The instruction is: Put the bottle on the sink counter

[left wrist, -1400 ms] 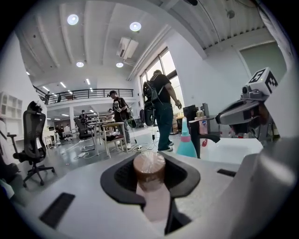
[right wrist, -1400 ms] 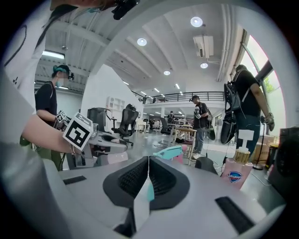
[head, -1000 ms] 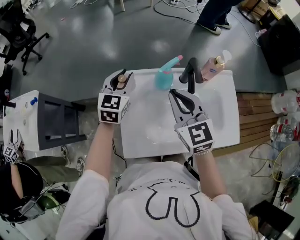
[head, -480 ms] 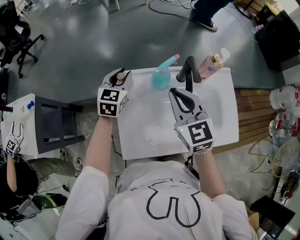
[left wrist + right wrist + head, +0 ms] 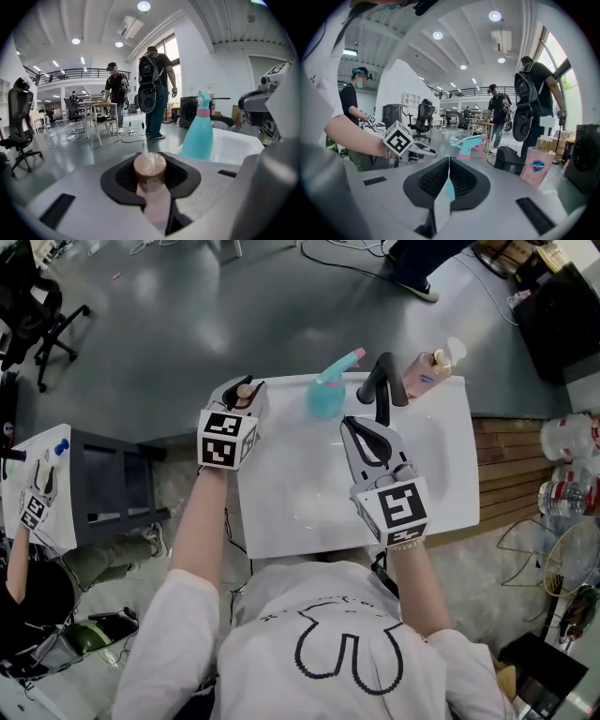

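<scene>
My left gripper (image 5: pixel 241 390) is shut on a small bottle (image 5: pixel 246 390) with a brown cap, holding it over the back left corner of the white sink (image 5: pixel 441 493). In the left gripper view the bottle (image 5: pixel 150 169) stands between the dark pads, cap toward the camera. My right gripper (image 5: pixel 354 425) hangs above the basin just in front of the black faucet (image 5: pixel 380 382), jaws shut with nothing in them. In the right gripper view its jaws (image 5: pixel 448 161) meet in a thin line.
A teal spray bottle (image 5: pixel 328 392) and a pink soap dispenser (image 5: pixel 424 373) stand on the sink's back rim beside the faucet. A dark shelf unit (image 5: pixel 117 484) and a white table (image 5: pixel 42 488) stand to the left. Clutter lies at the right. People stand behind (image 5: pixel 154 84).
Both my grippers keep almost the same places. The other person's gripper at the far left has moved up over the white table.
</scene>
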Demonstrator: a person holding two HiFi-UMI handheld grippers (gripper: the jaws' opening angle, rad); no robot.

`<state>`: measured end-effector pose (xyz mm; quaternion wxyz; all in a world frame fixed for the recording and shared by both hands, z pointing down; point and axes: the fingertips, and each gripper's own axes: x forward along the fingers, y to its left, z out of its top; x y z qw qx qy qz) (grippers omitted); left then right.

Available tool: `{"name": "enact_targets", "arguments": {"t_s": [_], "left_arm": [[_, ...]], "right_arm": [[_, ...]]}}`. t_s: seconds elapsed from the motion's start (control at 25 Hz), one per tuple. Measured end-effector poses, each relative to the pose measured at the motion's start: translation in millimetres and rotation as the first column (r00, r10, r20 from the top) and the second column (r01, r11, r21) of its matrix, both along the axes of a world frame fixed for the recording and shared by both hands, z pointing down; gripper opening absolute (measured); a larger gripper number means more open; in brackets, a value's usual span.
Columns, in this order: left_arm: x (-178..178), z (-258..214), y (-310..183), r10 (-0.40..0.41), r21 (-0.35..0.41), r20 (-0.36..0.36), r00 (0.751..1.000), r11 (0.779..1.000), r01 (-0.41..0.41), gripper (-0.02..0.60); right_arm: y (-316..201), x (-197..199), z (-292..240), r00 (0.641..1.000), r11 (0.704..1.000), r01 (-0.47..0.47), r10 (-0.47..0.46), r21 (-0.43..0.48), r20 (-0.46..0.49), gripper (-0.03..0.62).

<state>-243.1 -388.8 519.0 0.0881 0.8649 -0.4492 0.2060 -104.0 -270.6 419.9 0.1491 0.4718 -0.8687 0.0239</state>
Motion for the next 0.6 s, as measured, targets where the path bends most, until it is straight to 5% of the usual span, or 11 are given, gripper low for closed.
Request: {"name": "enact_targets", "arguments": {"t_s": [0.48, 0.6], "left_arm": [[-2.7, 0.9, 0.2, -0.033, 0.036, 0.003, 0.999, 0.999, 0.033, 0.127], [-13.0, 3.4, -0.9, -0.091, -0.002, -0.046, 0.995, 0.996, 0.091, 0.240]], "right_arm": [[9.0, -10.5, -1.2, 1.000, 1.000, 0.026, -0.026, -0.006, -0.013, 0.031], [12.1, -10.6, -3.8, 0.999, 0.999, 0.037, -0.037, -0.004, -0.023, 0.031]]}}
